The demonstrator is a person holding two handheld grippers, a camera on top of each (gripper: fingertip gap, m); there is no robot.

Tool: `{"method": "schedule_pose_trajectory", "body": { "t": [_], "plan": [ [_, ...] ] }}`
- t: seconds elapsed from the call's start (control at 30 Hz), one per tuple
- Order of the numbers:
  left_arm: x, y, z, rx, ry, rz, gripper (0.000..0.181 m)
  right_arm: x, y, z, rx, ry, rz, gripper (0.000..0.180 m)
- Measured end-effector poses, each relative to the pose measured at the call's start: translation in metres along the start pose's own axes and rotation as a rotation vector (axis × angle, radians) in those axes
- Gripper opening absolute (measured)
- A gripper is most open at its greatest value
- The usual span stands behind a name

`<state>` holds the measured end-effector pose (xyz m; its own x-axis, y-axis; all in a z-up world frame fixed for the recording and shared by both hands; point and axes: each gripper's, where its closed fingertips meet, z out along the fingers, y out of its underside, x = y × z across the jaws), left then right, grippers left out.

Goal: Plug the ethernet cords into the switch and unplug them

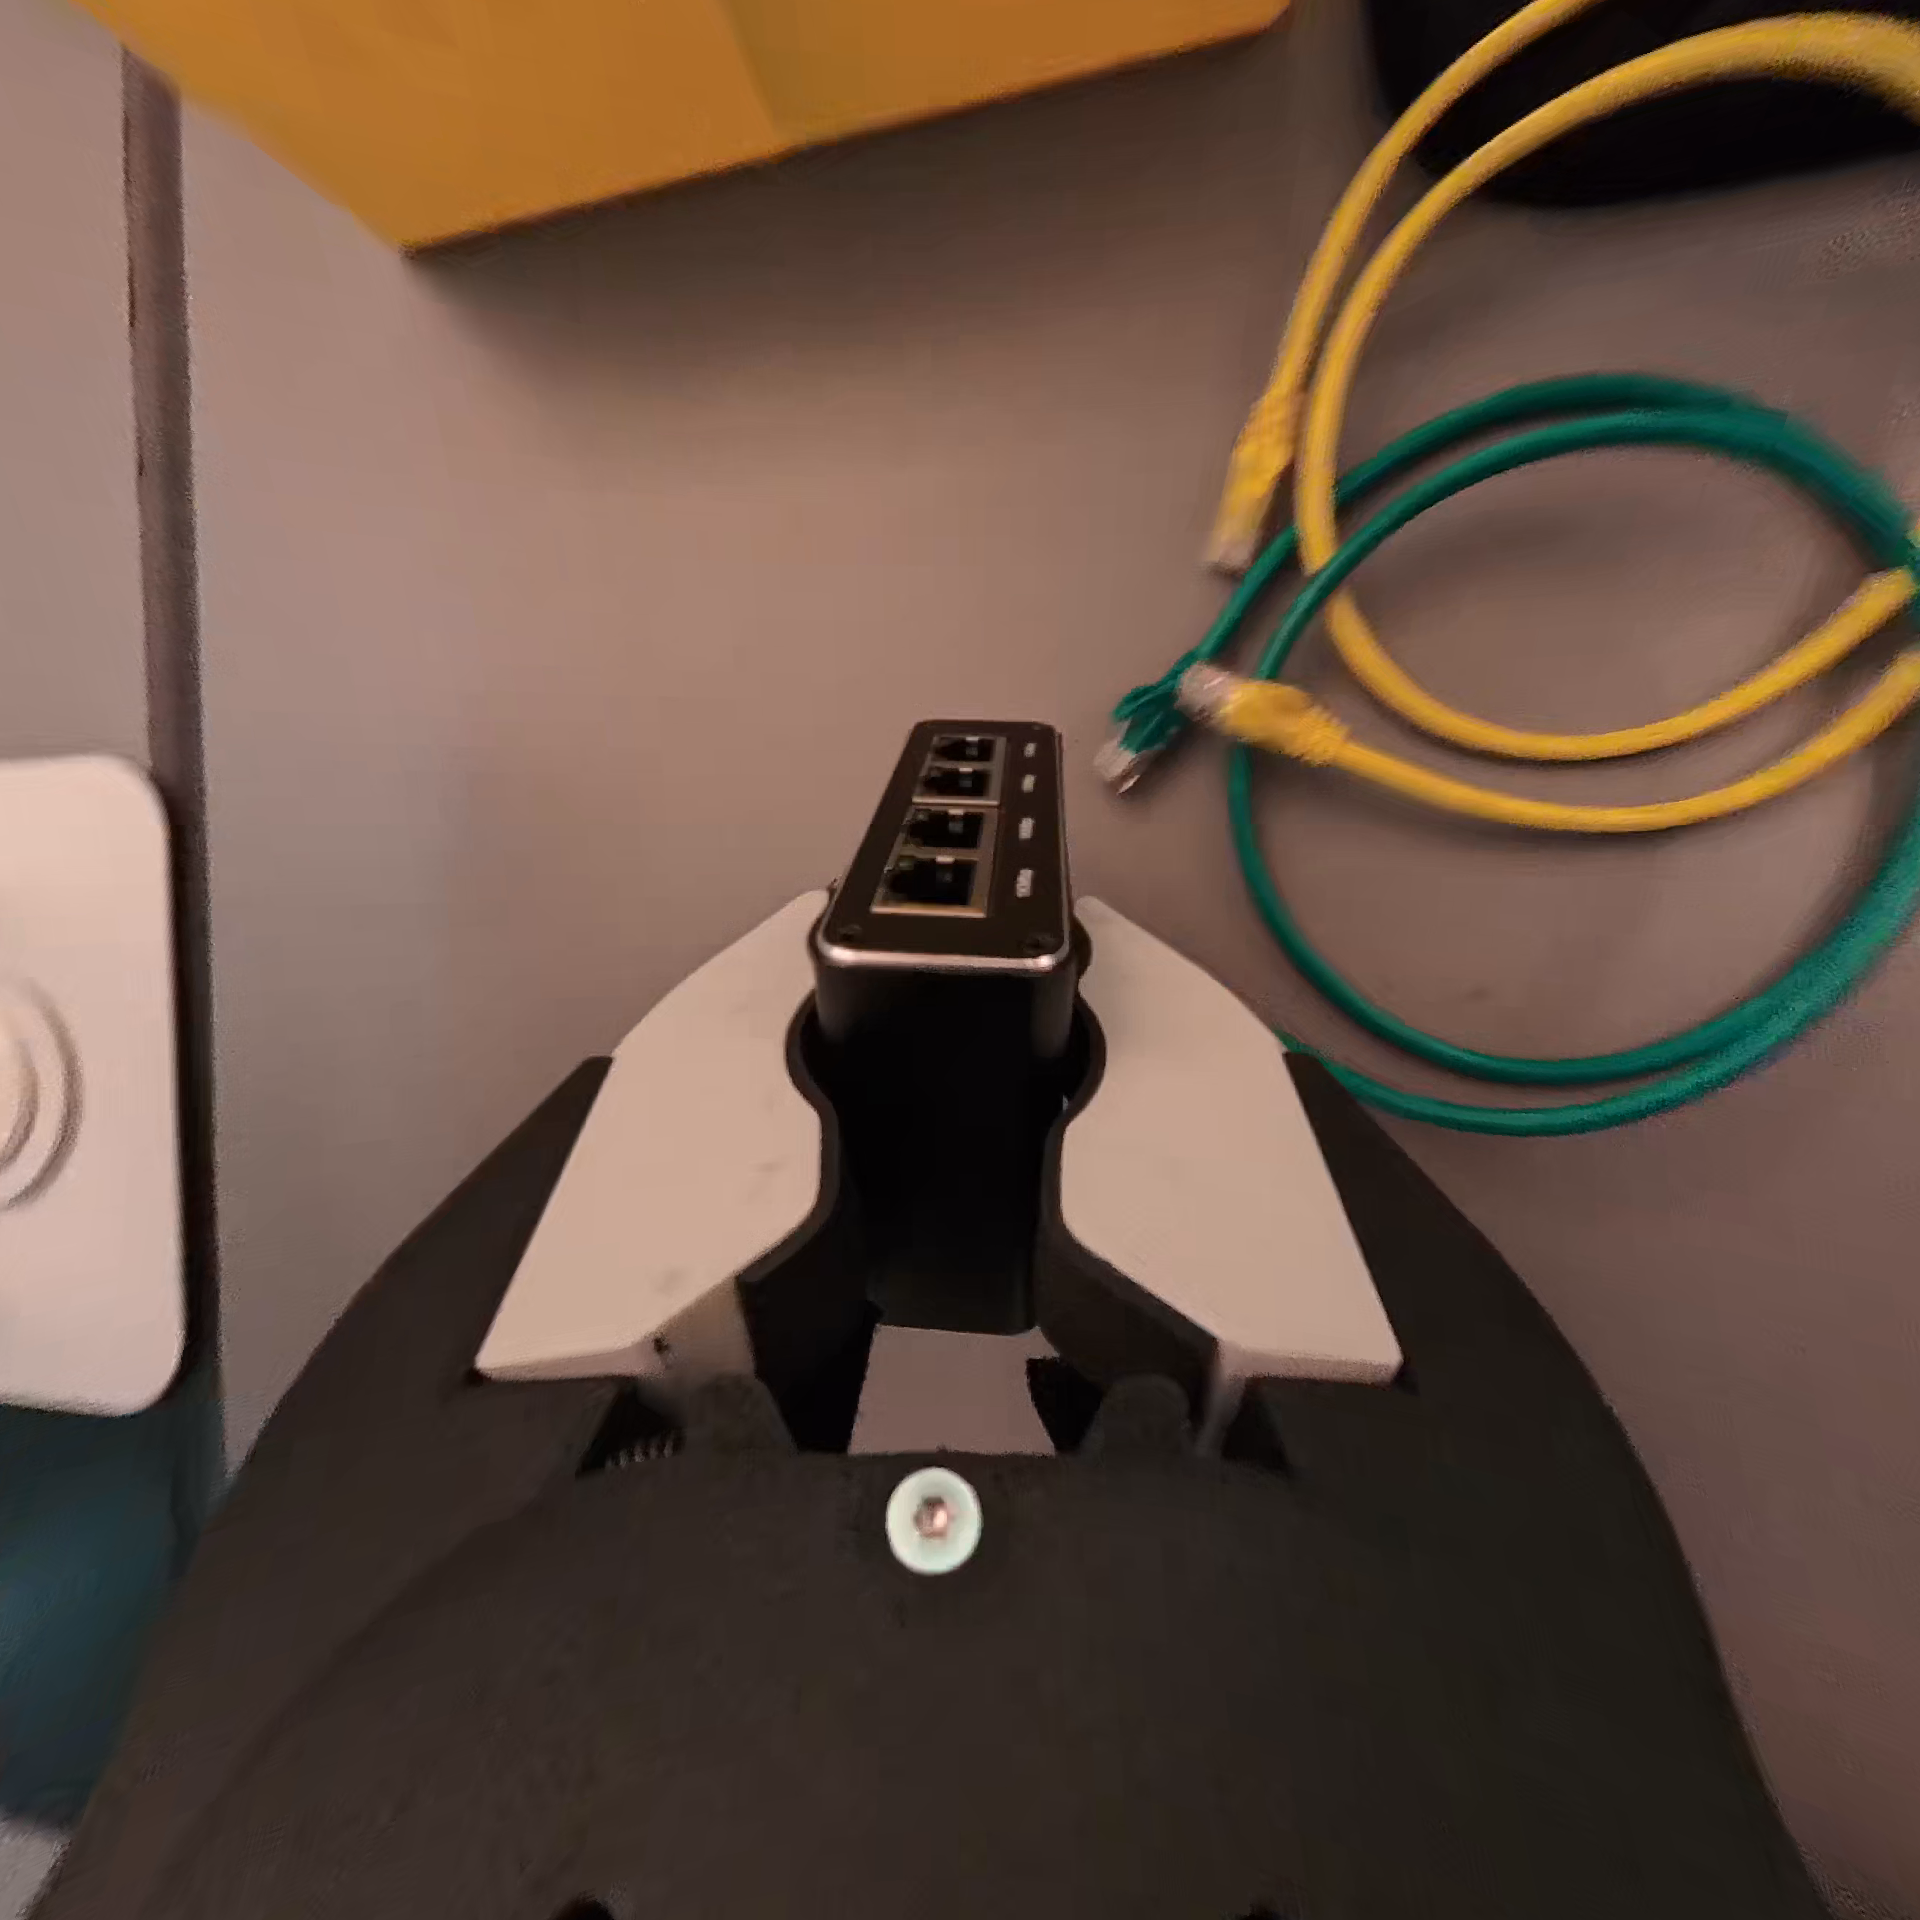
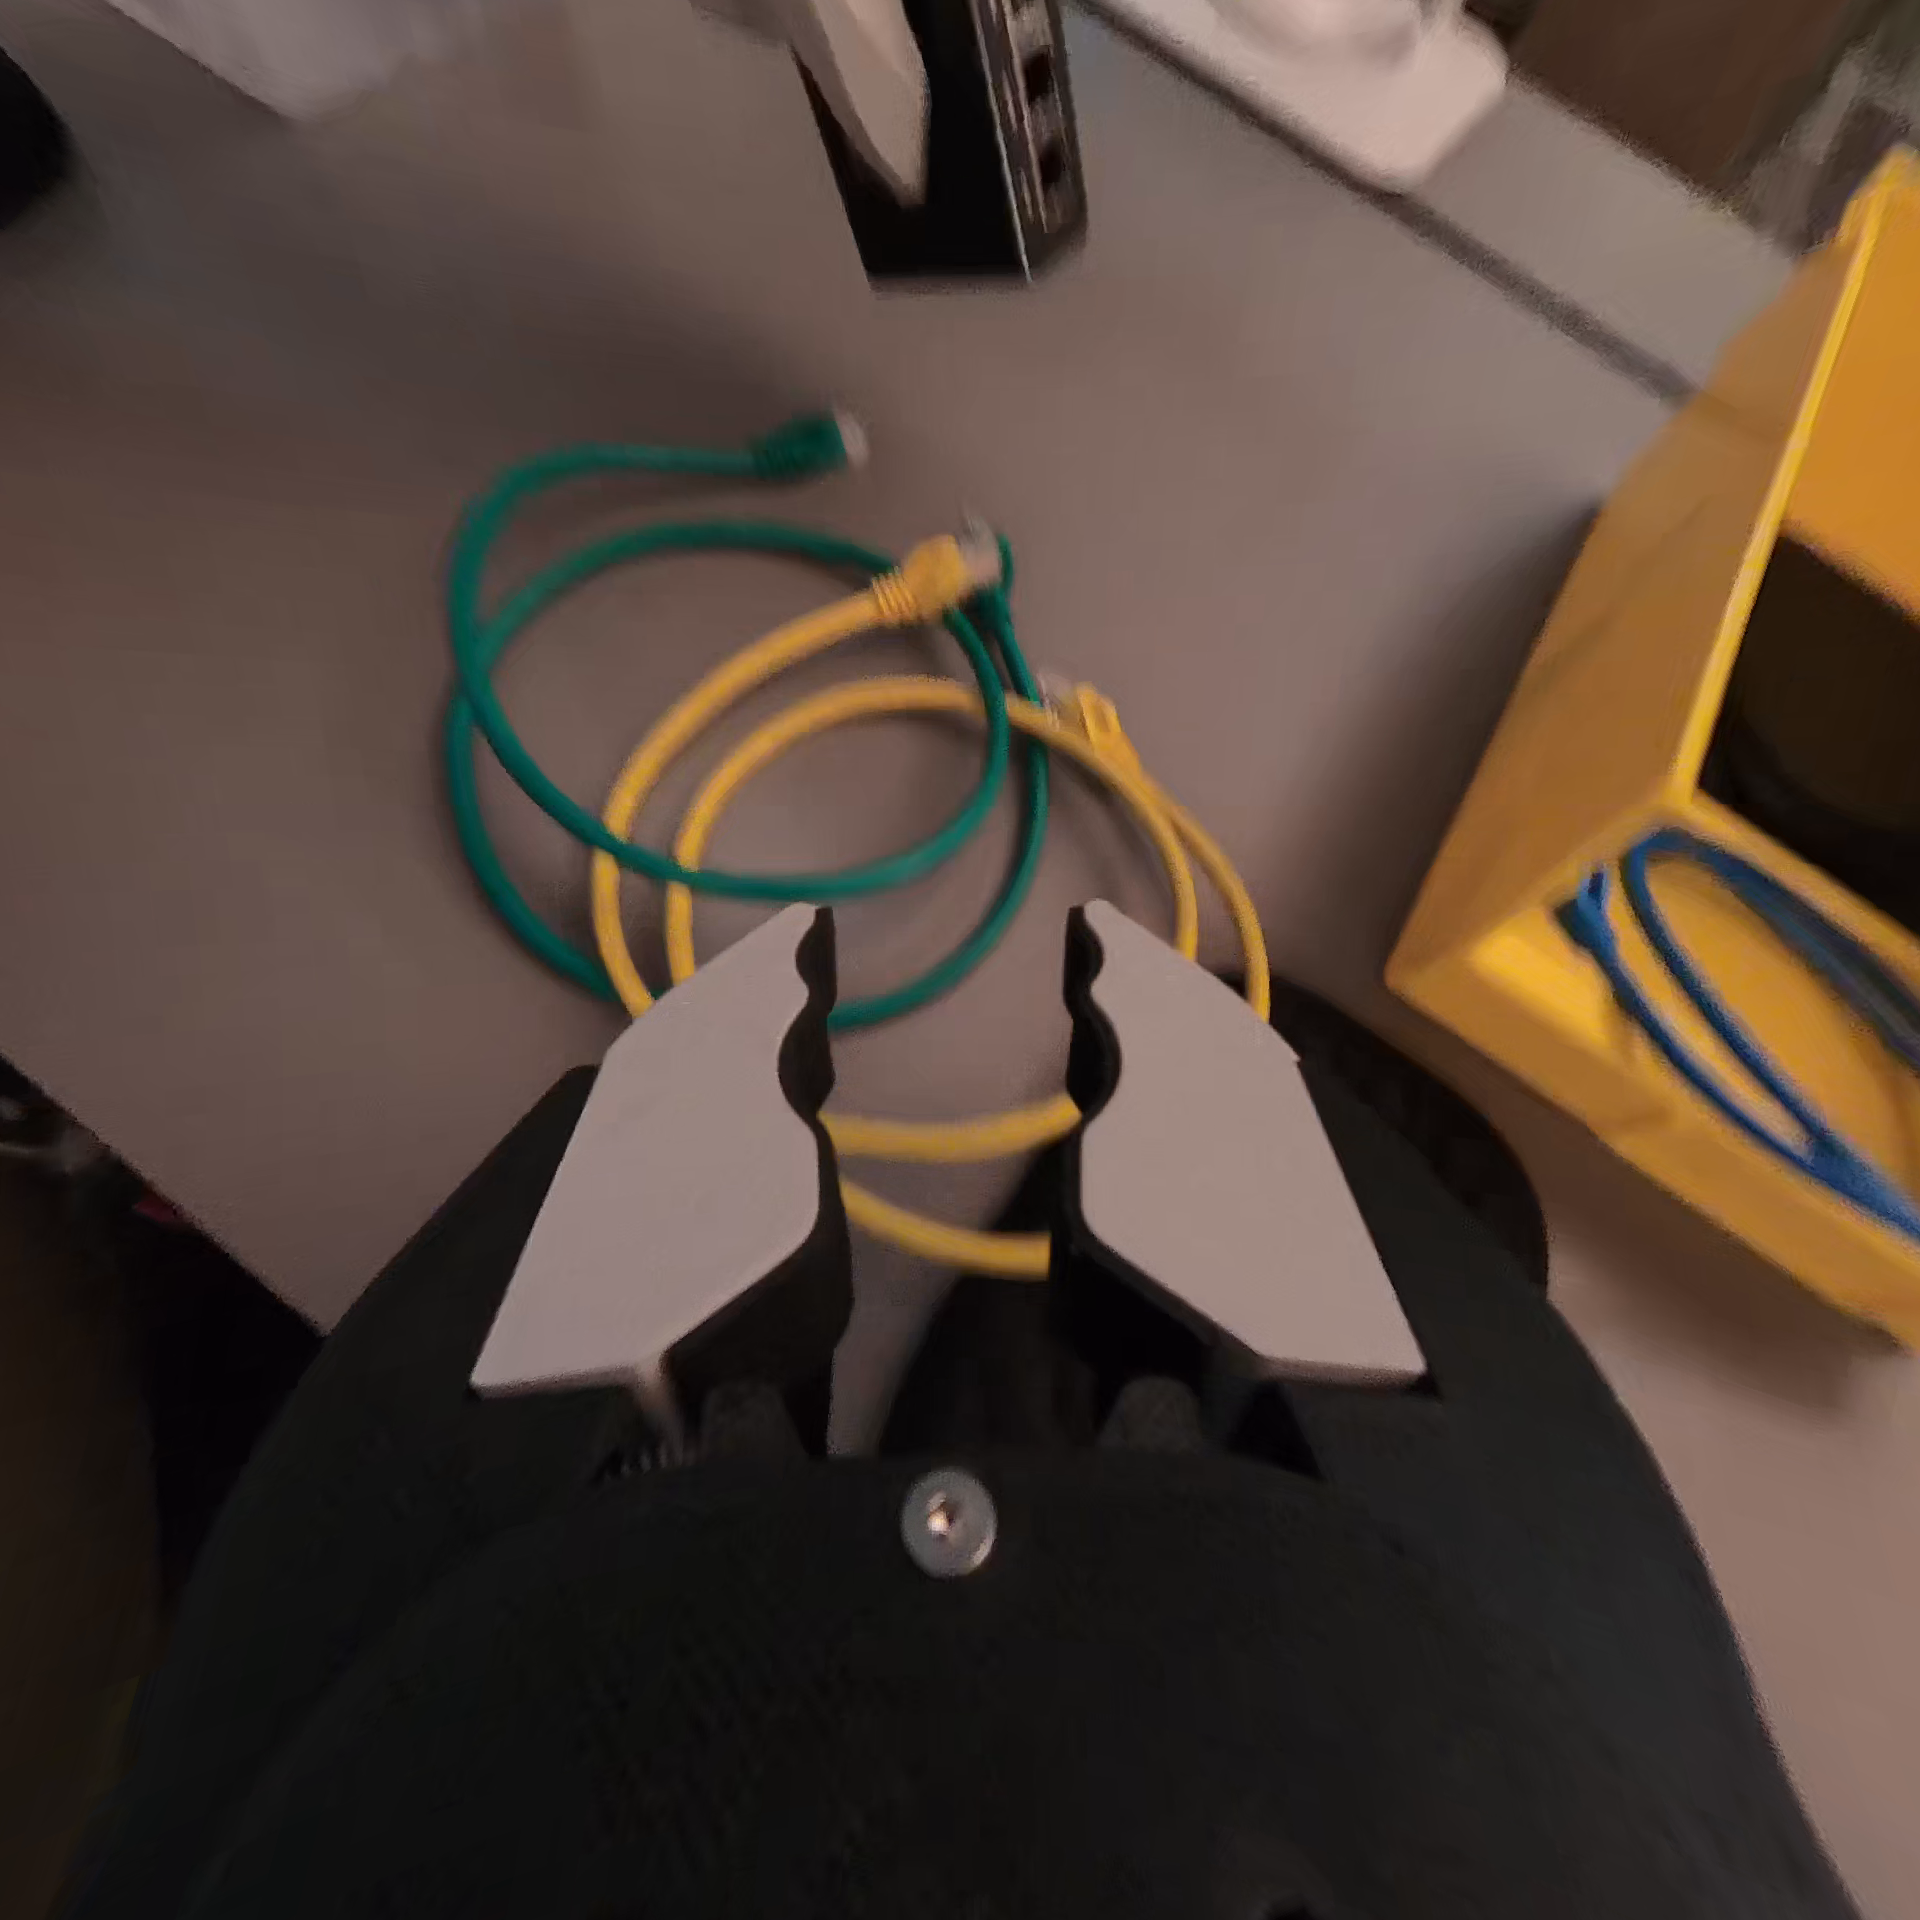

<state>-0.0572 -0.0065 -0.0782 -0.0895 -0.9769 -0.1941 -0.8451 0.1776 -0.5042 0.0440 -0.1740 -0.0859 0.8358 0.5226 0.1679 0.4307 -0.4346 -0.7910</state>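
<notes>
Left wrist view: the left gripper (image 1: 948, 940) is clamped on the black switch (image 1: 940, 935), one grey finger on each side of its body; the port face is turned up toward the camera, four sockets in a row, all unoccupied. The switch is held above the grey table (image 1: 623, 520). Right of the switch lie the yellow cord (image 1: 1558, 743) and the green cord (image 1: 1382, 1029), looped and crossing each other; a yellow plug and a green plug lie just beside the switch's far right corner, apart from it. A yellow box (image 1: 582, 114) sits beyond the switch; a white pad (image 1: 83, 1081) is to its left. Right wrist view: the right gripper (image 2: 948, 935) has its jaws apart, holding nothing, over the near loops of the yellow cord (image 2: 935, 1132). The green cord (image 2: 727, 883) overlaps it. The switch (image 2: 997, 156), blurred, stands at the far edge; beside it, right of the cords, the yellow box (image 2: 1621, 727) contains a blue cord (image 2: 1714, 997).
</notes>
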Motion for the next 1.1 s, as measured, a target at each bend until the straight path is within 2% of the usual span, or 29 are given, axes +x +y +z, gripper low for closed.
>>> {"method": "schedule_pose_trajectory", "body": {
  "t": [0.03, 0.13, 0.23, 0.33, 0.4, 0.5, 0.53, 0.57, 0.7, 0.77, 0.83, 0.9, 0.93, 1.0, 1.07, 1.1],
  "plan": [
    [0.010, -0.009, -0.005, 0.041, 0.044, 0.027, 0.037, -0.005, -0.017, 0.005, 0.057, -0.011, -0.040, 0.046],
    [0.050, -0.038, -0.025, 0.195, 0.217, 0.099, 0.036, -0.017, -0.064, 0.022, 0.165, -0.098, -0.131, 0.061],
    [0.079, -0.063, -0.048, 0.345, 0.361, 0.123, 0.036, -0.012, -0.100, 0.041, 0.260, -0.190, -0.095, 0.060],
    [0.093, -0.077, -0.063, 0.444, 0.448, 0.115, 0.036, -0.029, -0.121, 0.037, 0.366, -0.445, 0.019, 0.033],
    [0.096, -0.082, -0.072, 0.499, 0.499, 0.094, 0.036, -0.030, -0.124, 0.033, 0.409, -0.508, 0.065, 0.033],
    [0.091, -0.074, -0.068, 0.445, 0.497, 0.073, 0.043, -0.022, -0.122, 0.028, 0.451, -0.465, 0.084, 0.033],
    [0.086, -0.073, -0.067, 0.443, 0.480, 0.061, 0.035, -0.018, -0.121, 0.026, 0.465, -0.449, 0.090, 0.033],
    [0.085, -0.074, -0.068, 0.453, 0.488, 0.054, 0.033, -0.017, -0.121, 0.023, 0.483, -0.456, 0.103, 0.033],
    [0.085, -0.092, -0.081, 0.556, 0.529, 0.000, 0.032, -0.015, -0.131, 0.014, 0.560, -0.542, 0.172, 0.035],
    [0.084, -0.092, -0.079, 0.547, 0.509, 0.001, 0.032, -0.016, -0.130, 0.017, 0.515, -0.587, 0.169, 0.032],
    [0.074, -0.091, -0.073, 0.532, 0.419, -0.007, 0.036, -0.005, -0.132, 0.019, 0.472, -0.519, 0.098, 0.032],
    [0.054, -0.087, -0.073, 0.512, 0.301, -0.040, 0.071, 0.031, -0.142, 0.011, 0.419, -0.303, -0.085, 0.032],
    [0.042, -0.082, -0.075, 0.498, 0.241, -0.059, 0.081, 0.060, -0.150, 0.004, 0.393, -0.196, -0.157, 0.032],
    [0.027, -0.075, -0.082, 0.503, 0.192, -0.089, 0.076, 0.140, -0.162, -0.003, 0.280, -0.004, -0.183, 0.032],
    [0.026, -0.073, -0.090, 0.525, 0.221, -0.101, 0.067, 0.230, -0.150, 0.012, 0.058, 0.190, -0.182, 0.032],
    [0.024, -0.071, -0.091, 0.522, 0.223, -0.105, 0.065, 0.262, -0.137, 0.026, -0.058, 0.230, -0.189, 0.033]
  ]
}}
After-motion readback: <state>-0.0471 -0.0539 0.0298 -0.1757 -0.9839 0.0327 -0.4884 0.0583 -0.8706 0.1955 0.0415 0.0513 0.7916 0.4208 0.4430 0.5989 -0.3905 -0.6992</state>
